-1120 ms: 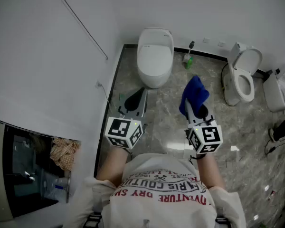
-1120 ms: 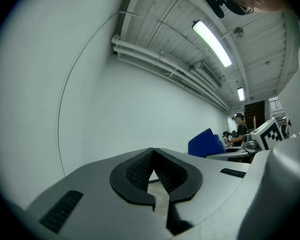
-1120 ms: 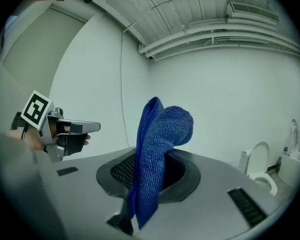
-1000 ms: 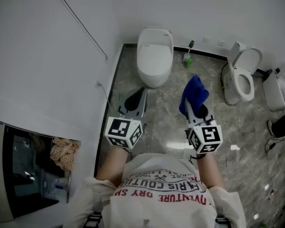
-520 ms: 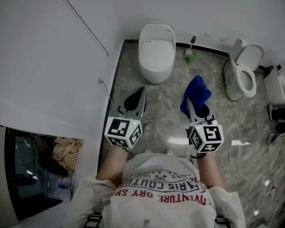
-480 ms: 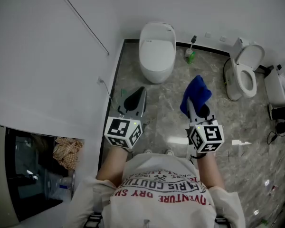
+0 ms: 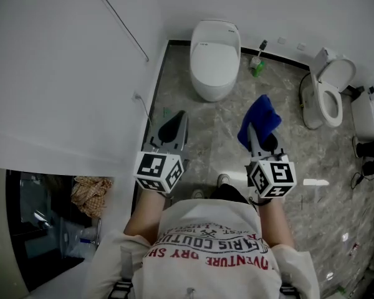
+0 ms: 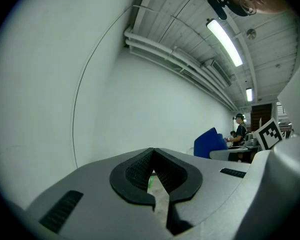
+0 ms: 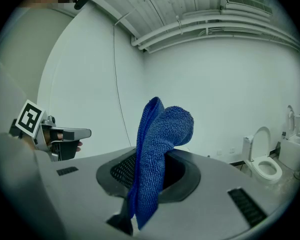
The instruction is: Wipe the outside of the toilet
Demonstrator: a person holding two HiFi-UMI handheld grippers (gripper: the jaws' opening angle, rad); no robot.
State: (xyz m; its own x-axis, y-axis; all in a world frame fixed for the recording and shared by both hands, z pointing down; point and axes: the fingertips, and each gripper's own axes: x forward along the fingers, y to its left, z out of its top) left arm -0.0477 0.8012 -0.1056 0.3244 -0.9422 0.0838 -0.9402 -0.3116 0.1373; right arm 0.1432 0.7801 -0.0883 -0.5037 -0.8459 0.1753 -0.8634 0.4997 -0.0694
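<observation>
A white toilet (image 7: 215, 57) with its lid down stands against the far wall, ahead of both grippers and well apart from them. My right gripper (image 7: 254, 133) is shut on a blue cloth (image 7: 260, 121) that stands up from its jaws; the same blue cloth (image 9: 155, 159) fills the right gripper view. My left gripper (image 7: 171, 128) is held level at the left, close to the white wall, its jaws together with nothing between them. In the left gripper view the dark pads (image 8: 140, 171) meet.
A second toilet (image 7: 329, 93) with its seat up stands at the right, and a white bin (image 7: 369, 117) beside it. A green toilet brush holder (image 7: 257, 66) sits by the far wall. A white partition wall (image 7: 68, 73) runs along the left. The floor is grey marble.
The view has shifted forward: the closed toilet now sits a little nearer and more to the right in the head view. Both grippers keep their hold and spacing.
</observation>
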